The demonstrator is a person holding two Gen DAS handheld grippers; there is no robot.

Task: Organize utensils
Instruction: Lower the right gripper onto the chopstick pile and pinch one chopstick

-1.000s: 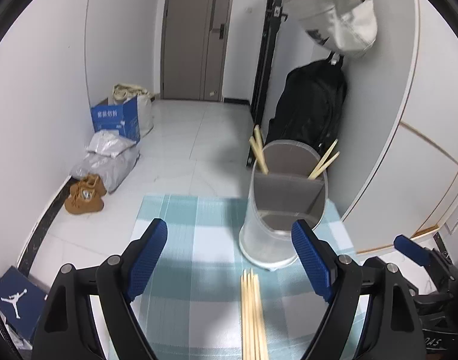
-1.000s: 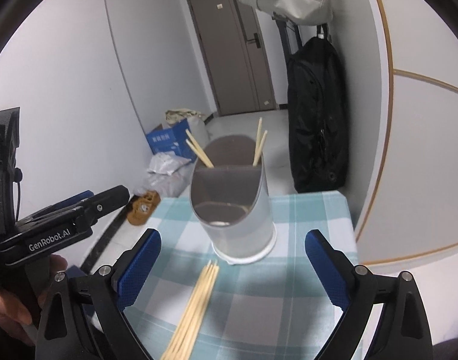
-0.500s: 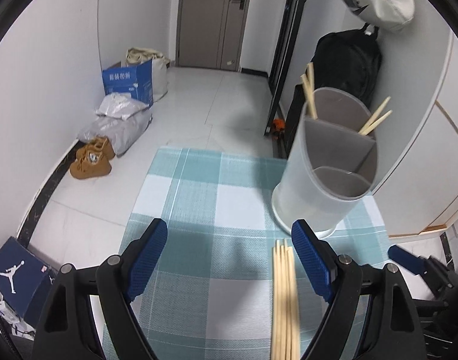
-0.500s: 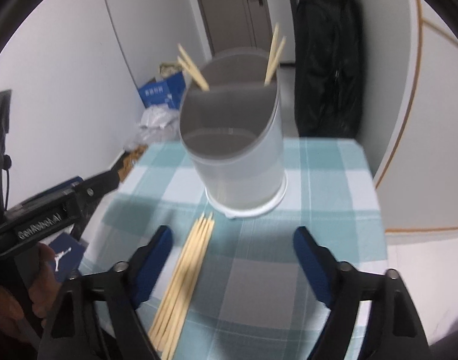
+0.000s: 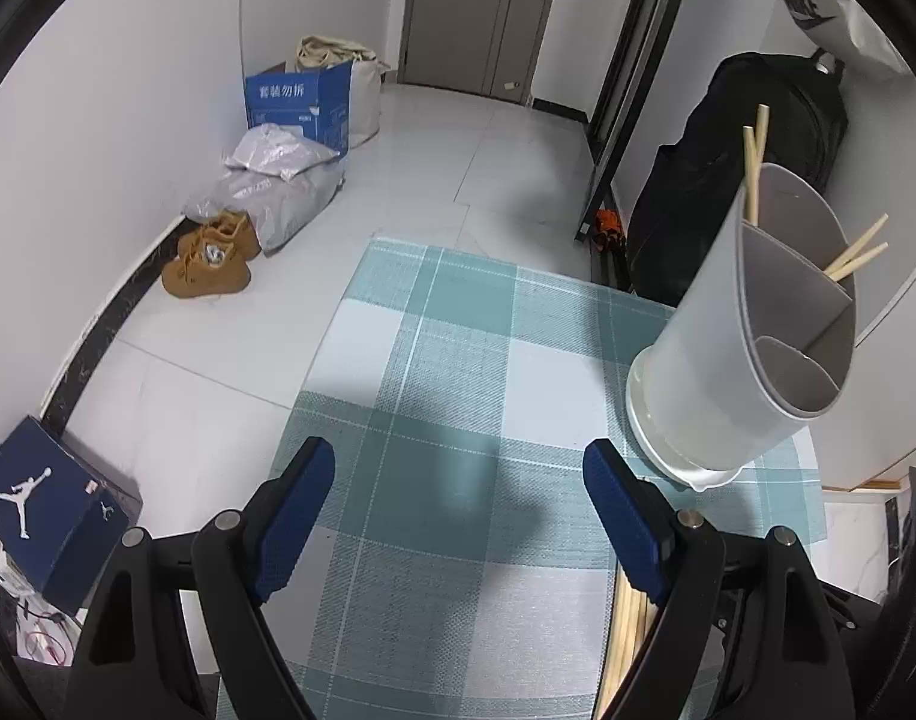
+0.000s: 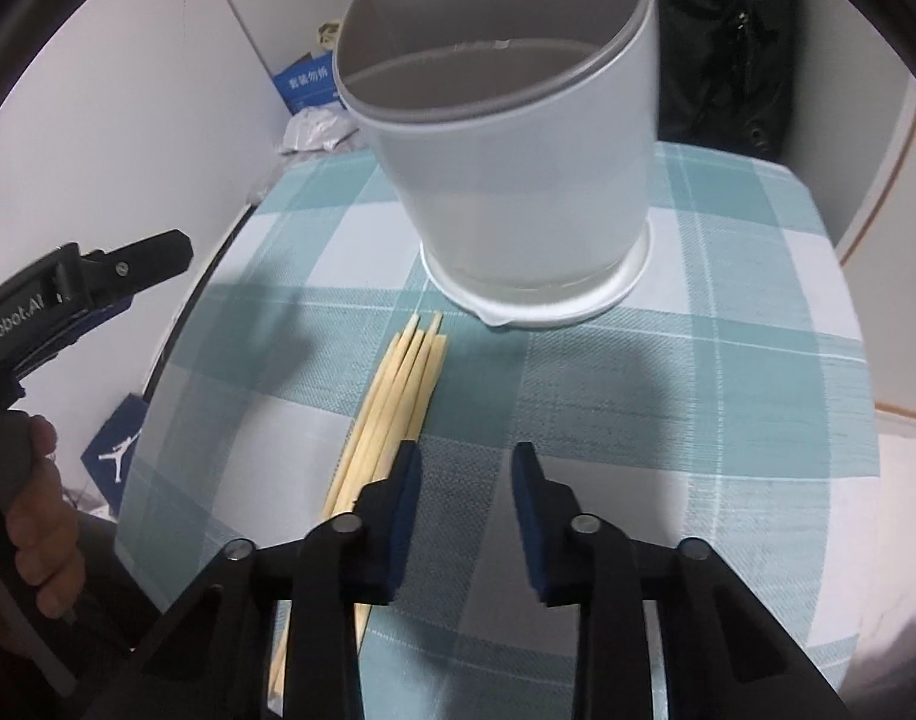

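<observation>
The loose chopsticks [image 6: 398, 396] lie bundled on the checked desk [image 6: 727, 420], tips just short of the grey utensil holder [image 6: 517, 168]. The right hand-held gripper [image 6: 466, 474] hovers beside them, narrowed and empty. The left hand-held gripper [image 5: 458, 480] gapes wide, holding nothing.

Tan boots [image 5: 209, 261], blue box [image 5: 296, 102]

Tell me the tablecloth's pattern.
Teal-and-white plaid tablecloth, clearest in the left wrist view.
</observation>
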